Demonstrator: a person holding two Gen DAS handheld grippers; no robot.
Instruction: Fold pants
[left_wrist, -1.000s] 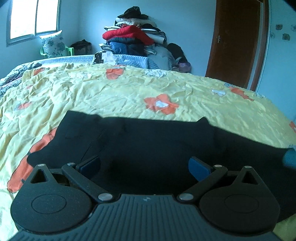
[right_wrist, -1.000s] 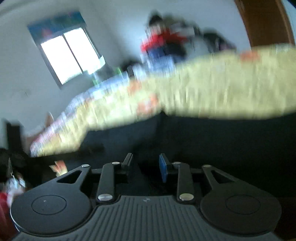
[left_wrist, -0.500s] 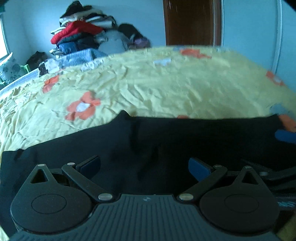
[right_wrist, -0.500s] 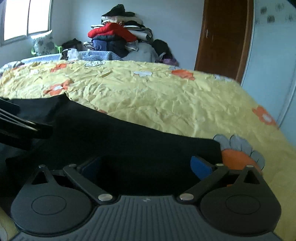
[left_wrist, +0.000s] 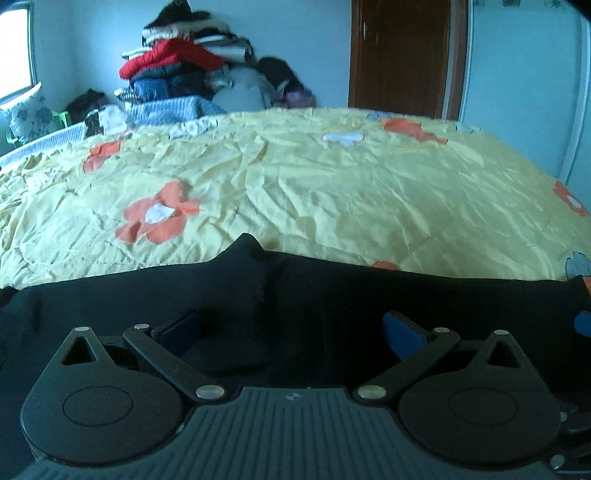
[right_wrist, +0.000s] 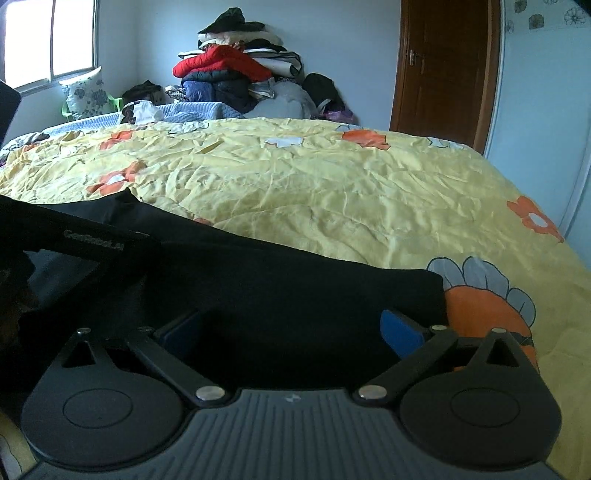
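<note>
Since the black pants (left_wrist: 332, 295) lie flat on the bed (left_wrist: 332, 184), both hand-held grippers, left (left_wrist: 291, 328) and right (right_wrist: 291, 328), hover wide open (holding nothing), ready to grab.

The pants (left_wrist: 332, 295) are matt black cloth, smooth with a few soft folds. The bedspread (left_wrist: 332, 192) is thin yellow cloth, finely crinkled all over, with flat orange and white flower prints. Each hand-held gripper, left (left_wrist: 291, 326) and right (right_wrist: 290, 328), is matt black plastic with a ribbed grey body, dull metal rivets and blue pads. The far door (right_wrist: 439, 66) is glossy brown wood. The pile (right_wrist: 236, 62) holds puffy, slightly shiny quilted cloth.
</note>
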